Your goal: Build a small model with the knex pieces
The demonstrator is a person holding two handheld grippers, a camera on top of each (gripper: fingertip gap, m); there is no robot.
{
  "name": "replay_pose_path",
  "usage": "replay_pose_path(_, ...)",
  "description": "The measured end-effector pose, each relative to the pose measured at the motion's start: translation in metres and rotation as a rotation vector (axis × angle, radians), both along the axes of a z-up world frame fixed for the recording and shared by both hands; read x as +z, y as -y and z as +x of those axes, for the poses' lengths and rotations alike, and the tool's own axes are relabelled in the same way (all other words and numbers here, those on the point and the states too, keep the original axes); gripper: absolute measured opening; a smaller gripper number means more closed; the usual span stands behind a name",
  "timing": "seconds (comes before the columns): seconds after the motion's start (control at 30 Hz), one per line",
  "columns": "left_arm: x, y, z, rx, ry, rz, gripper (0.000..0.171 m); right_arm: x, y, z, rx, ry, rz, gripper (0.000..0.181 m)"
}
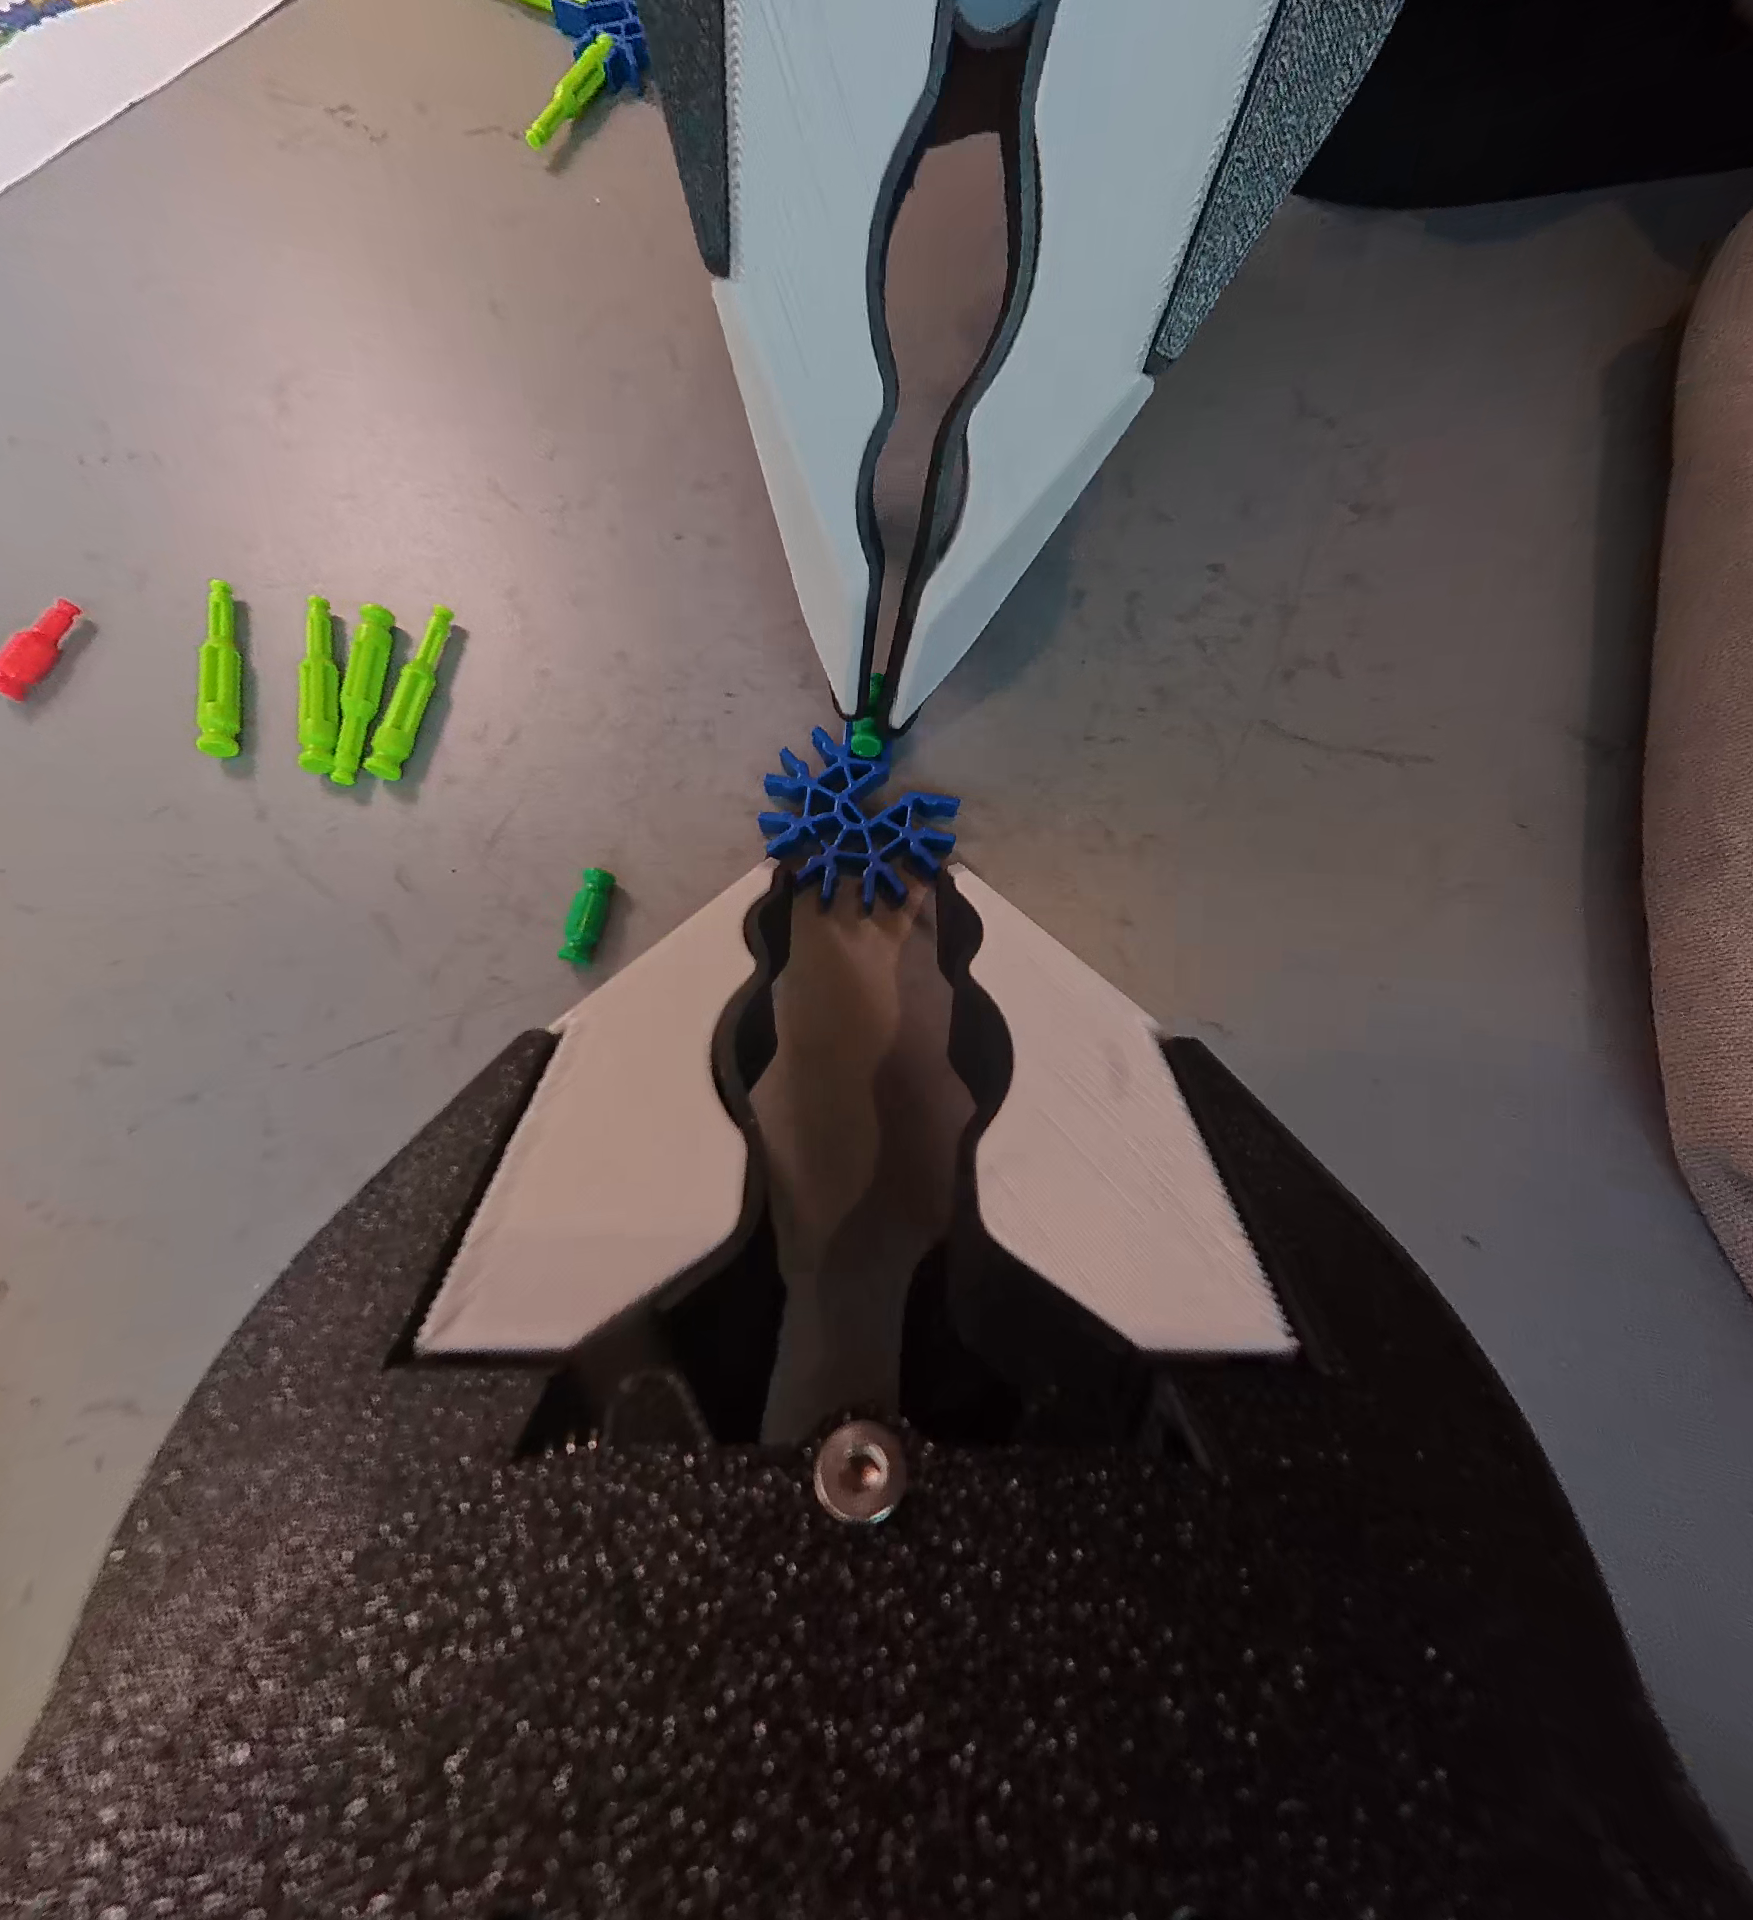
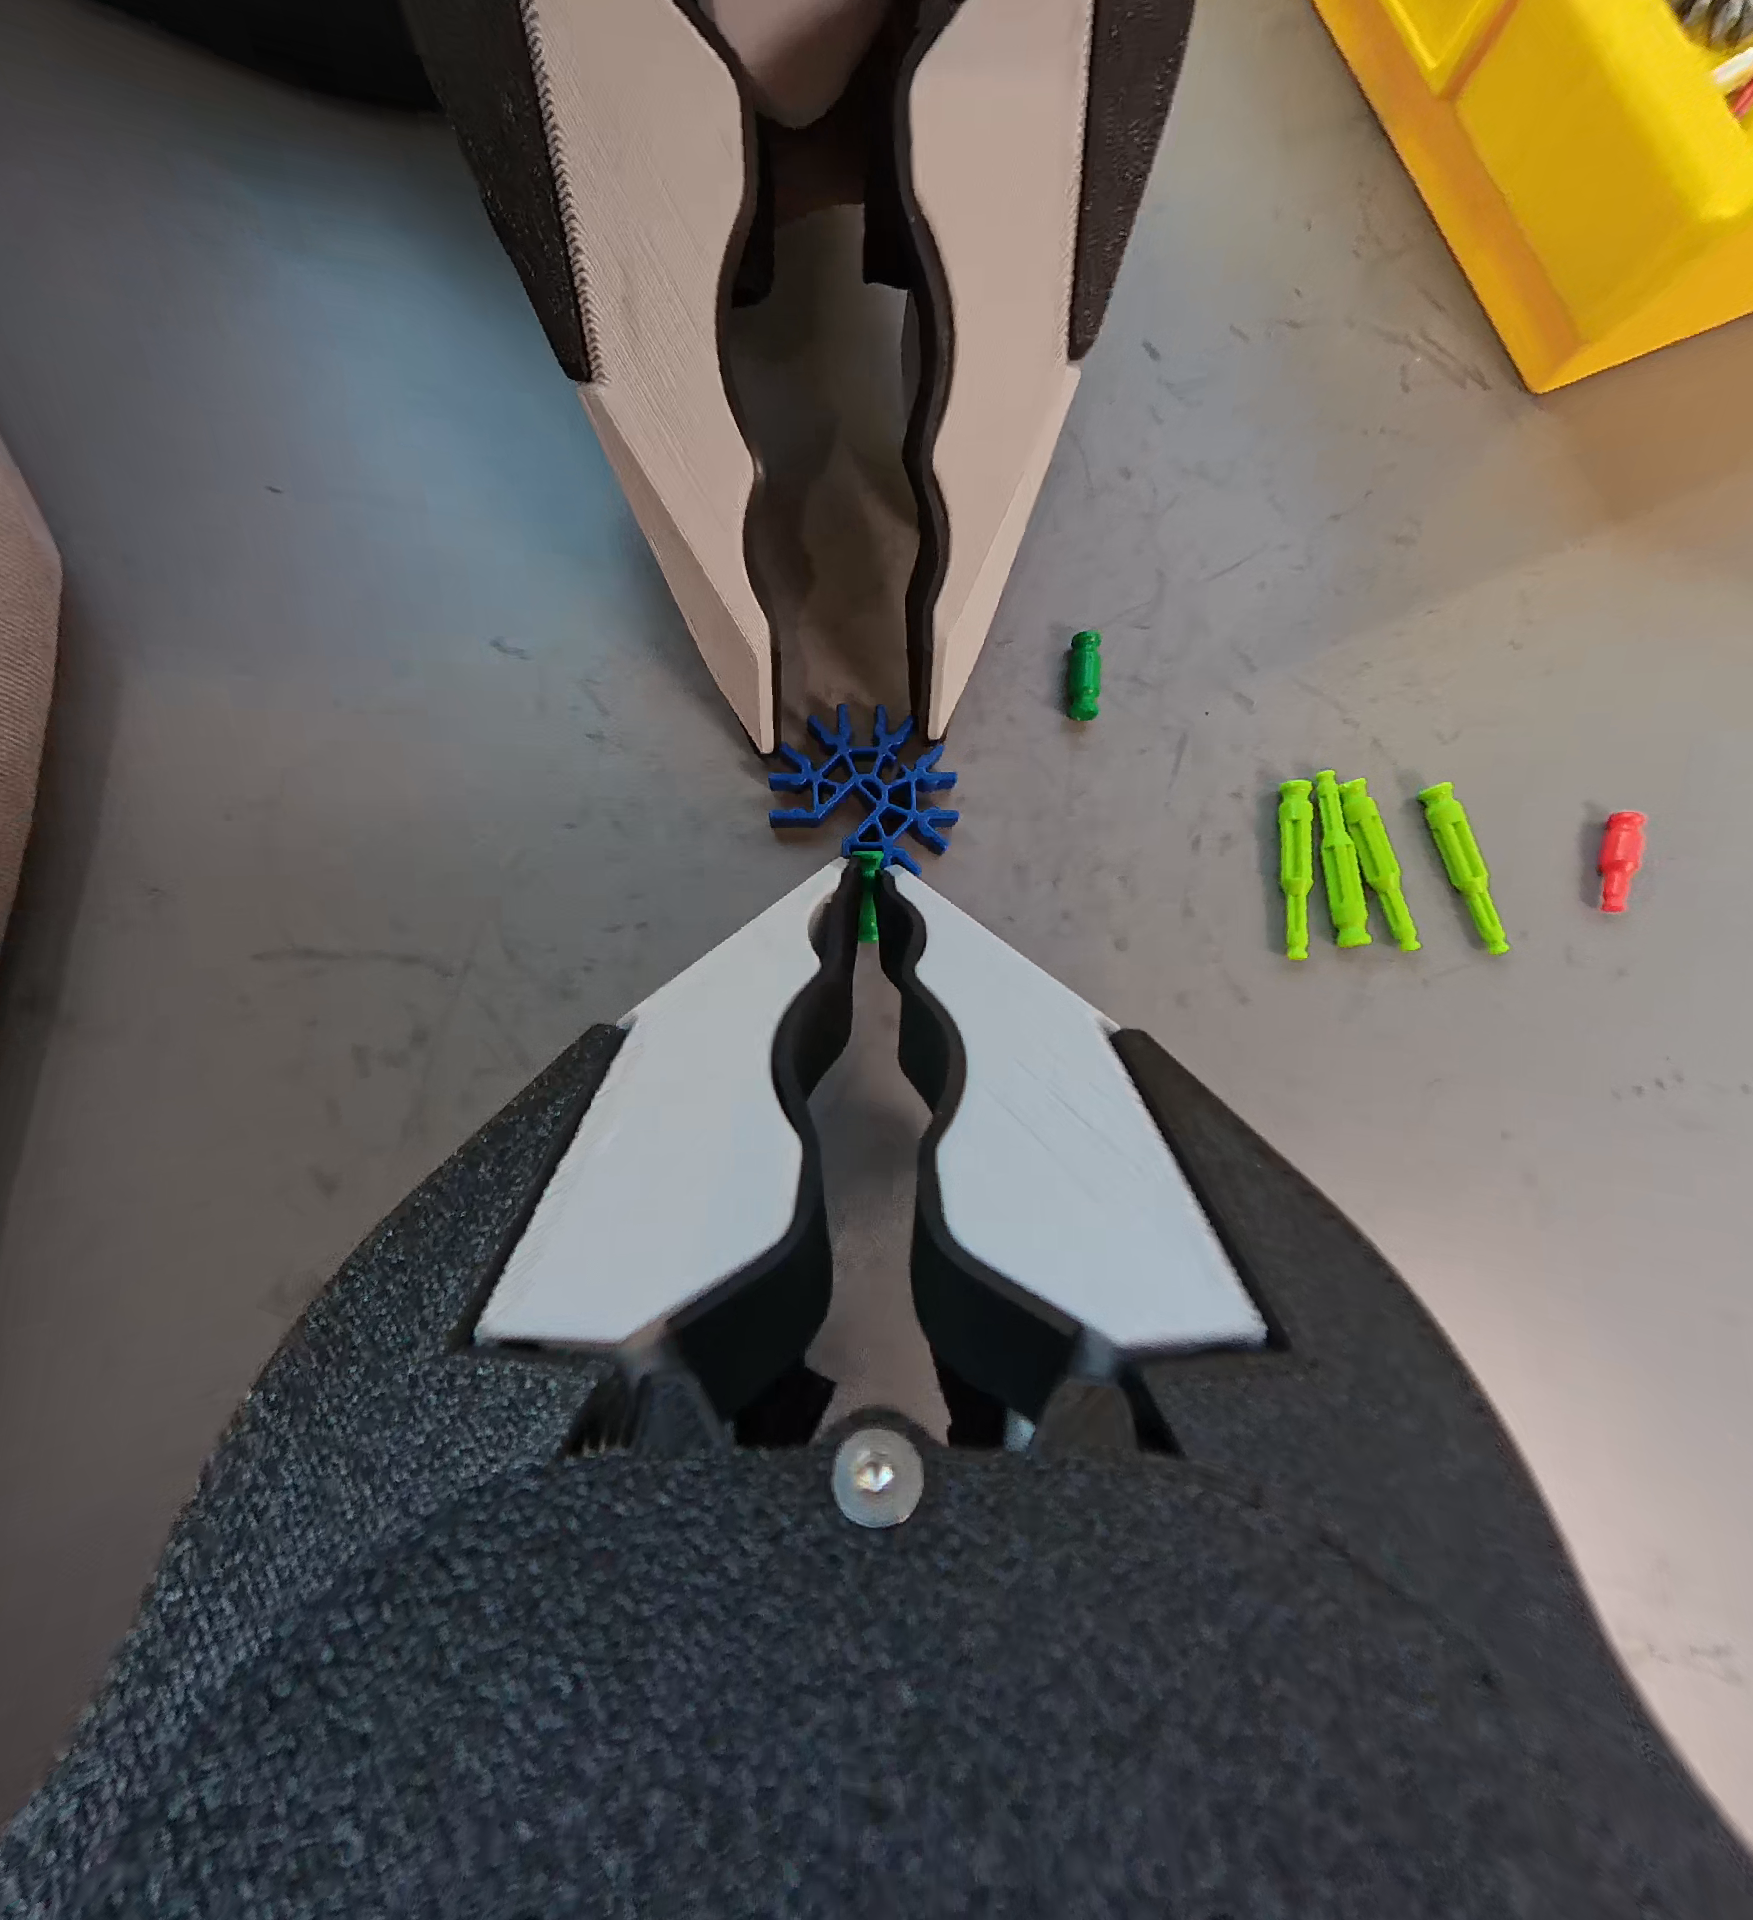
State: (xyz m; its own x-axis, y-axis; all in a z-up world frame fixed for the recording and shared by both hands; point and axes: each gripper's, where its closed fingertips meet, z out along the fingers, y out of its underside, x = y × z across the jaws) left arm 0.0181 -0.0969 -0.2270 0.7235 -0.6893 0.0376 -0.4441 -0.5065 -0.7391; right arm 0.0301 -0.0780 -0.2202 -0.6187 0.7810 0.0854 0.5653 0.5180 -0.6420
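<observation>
A blue snowflake-shaped connector (image 1: pixel 856 821) lies flat just above the grey table (image 1: pixel 332 364), between the two grippers. My left gripper (image 1: pixel 861 878) is shut on its near edge, its two tips pressing the connector's sides; it also shows in the right wrist view (image 2: pixel 851 732). My right gripper (image 2: pixel 864 878) is shut on a short dark green rod (image 2: pixel 866 920). The rod's front end touches a slot of the blue connector (image 2: pixel 861 795). In the left wrist view the right gripper (image 1: pixel 872 717) comes in from the top with the green rod (image 1: pixel 864 740) at its tips.
A second dark green rod (image 1: pixel 586 914) lies loose left of the grippers. Several lime green rods (image 1: pixel 361 686) and a red rod (image 1: pixel 30 649) lie farther left. A yellow parts box (image 2: pixel 1578 208), a printed sheet (image 1: pixel 20 83) and a brown cushion (image 1: pixel 1745 727) border the table. Only a small space, under 4 cm, lies between the two pairs of fingers.
</observation>
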Motion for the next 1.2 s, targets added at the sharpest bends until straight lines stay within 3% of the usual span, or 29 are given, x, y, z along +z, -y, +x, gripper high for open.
replay_pose_path(0.3,-0.0001,0.0002,0.0002,-0.004,-0.013,0.017,0.027,-0.0027,0.0016,-0.0009,0.115,0.297,0.185,0.0)
replay_pose_path(0.5,-0.0001,0.0,-0.0002,-0.005,0.008,0.015,0.027,-0.0038,0.003,0.0,0.138,0.369,0.253,0.0)
replay_pose_path(0.73,0.0,-0.0005,-0.0005,-0.01,0.011,0.017,0.027,-0.0041,0.0046,-0.0006,0.173,0.325,0.314,0.0)
replay_pose_path(1.0,-0.0001,-0.0005,-0.0002,-0.007,0.003,0.024,0.027,-0.0019,0.0019,-0.0014,0.127,0.171,0.179,0.002)
replay_pose_path(1.2,-0.0002,-0.001,-0.0007,-0.008,-0.005,0.03,0.022,-0.0006,0.0004,-0.0014,0.136,0.102,0.242,0.002)
